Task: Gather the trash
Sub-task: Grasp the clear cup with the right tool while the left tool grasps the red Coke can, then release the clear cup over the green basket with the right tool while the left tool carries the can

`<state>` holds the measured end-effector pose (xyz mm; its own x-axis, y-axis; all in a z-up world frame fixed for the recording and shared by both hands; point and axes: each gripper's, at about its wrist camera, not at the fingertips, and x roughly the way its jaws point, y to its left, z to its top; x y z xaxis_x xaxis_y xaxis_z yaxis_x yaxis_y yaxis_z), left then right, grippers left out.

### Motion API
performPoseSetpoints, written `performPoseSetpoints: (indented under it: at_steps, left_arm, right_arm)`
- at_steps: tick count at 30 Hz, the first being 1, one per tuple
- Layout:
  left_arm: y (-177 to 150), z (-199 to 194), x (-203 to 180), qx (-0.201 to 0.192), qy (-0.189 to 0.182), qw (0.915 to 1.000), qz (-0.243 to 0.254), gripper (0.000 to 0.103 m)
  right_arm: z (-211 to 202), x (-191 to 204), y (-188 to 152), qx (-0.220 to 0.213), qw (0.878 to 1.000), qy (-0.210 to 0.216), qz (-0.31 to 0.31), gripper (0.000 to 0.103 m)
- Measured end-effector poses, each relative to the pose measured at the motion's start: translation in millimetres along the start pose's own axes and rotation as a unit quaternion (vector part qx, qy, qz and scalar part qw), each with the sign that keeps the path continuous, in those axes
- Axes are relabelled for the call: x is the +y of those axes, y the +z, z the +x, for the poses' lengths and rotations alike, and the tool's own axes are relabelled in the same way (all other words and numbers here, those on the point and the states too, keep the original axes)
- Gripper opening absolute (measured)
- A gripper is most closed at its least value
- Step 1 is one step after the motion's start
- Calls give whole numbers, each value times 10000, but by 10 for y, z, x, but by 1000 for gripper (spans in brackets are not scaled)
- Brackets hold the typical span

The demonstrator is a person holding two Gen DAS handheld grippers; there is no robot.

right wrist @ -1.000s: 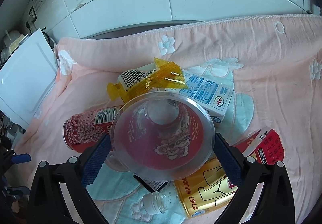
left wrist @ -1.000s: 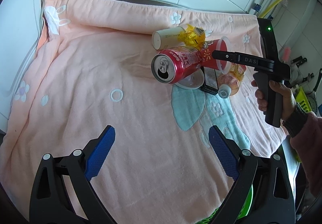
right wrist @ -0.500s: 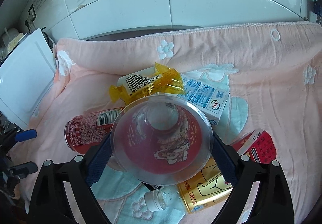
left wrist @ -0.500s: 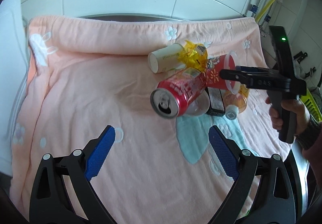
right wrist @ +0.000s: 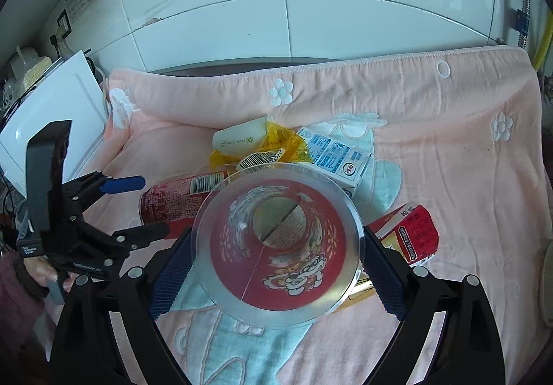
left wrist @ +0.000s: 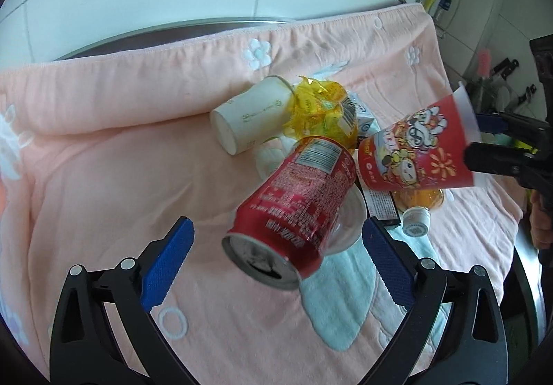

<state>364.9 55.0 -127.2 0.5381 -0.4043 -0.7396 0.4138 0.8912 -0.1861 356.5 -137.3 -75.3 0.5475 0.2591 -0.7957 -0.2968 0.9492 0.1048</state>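
Right tool: clamped across rim of red plastic cup, held clear of pink towel at 3 o'clock from pile. Thin-walled, light, crushable; light pinch only. Left tool: wide, empty, straddling red can at 12 o'clock. Can probably empty, smooth, round, liable to roll; grip mid-body.

Legible text: barcodes only, on red can and yellow wrapper; Chinese characters on red carton, unreadable at this resolution.
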Motion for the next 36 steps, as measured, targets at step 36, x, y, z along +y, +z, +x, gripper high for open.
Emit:
performPoseSetpoints:
  at_steps: [36]
  left_arm:
    - [-522,-852,-402,-407,537,9976,-178,68]
  right_arm:
    - [-1391,503,-862,-83,9977,323,-596,89]
